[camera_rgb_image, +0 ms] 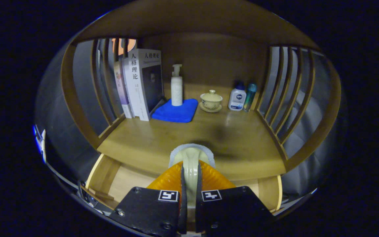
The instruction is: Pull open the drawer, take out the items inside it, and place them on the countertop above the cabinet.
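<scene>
Gripping a cream-coloured item (pixel 191 164) at lower centre of the frame, both orange fingers (pixel 166 179) of the gripper (pixel 191 179) pressing on its flanks, clamped tight with only the item's narrow body between them. Showing a rounded top and a pale grey-white rim or pad behind it; exact kind of object not determinable, possibly a smooth ceramic or plastic piece.

Hanging over the front edge of the countertop (pixel 242 141), with the open drawer (pixel 104 171) lying just below it at lower left and lower right of the frame, its pale wooden walls showing on either side of the fingers. Judging the step in hand as carrying the item up from the drawer toward the countertop.

Handling, as a judgement: appearing rigid, glossy and light; likely slippery against the ribbed pads, and breakable if ceramic. Keeping hold on the narrow flanks, near mid-height, seeming the best place.

Standing further back, at centre of the frame: a blue cloth (pixel 176 112) with a white pump bottle (pixel 176 85) on it, books (pixel 141 82) to its left, a lidded cup on a saucer (pixel 211 100) to its right, then two small bottles (pixel 242 97). Leaving bare wood between these and the fingers for setting down.
</scene>
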A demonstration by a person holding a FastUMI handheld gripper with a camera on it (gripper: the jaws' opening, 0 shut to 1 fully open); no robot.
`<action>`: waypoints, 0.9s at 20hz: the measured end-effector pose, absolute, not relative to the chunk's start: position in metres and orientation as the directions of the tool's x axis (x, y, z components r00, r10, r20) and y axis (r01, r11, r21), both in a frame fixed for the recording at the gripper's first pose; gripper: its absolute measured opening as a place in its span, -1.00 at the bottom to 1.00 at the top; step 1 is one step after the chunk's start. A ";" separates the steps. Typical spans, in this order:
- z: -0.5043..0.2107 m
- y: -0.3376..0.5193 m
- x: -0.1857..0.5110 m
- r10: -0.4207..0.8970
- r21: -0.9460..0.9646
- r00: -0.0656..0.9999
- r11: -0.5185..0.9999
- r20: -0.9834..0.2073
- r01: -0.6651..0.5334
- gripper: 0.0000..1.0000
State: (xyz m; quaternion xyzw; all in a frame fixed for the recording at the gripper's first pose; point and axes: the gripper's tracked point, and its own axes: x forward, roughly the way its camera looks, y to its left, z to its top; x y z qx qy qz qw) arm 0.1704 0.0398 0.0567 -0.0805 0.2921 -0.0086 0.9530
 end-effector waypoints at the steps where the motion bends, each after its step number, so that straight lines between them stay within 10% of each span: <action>1: 0.057 0.042 0.178 -0.062 -0.149 0.827 0.988 -0.558 -0.026 -0.74; 12: 0.041 0.042 0.242 -0.055 -0.090 0.822 0.996 -0.567 0.004 -0.69; 14: 0.034 0.046 0.247 -0.008 -0.029 0.823 1.000 -0.568 -0.010 -0.50; 18: 0.030 0.049 0.242 0.027 0.011 0.838 1.000 -0.544 -0.024 0.64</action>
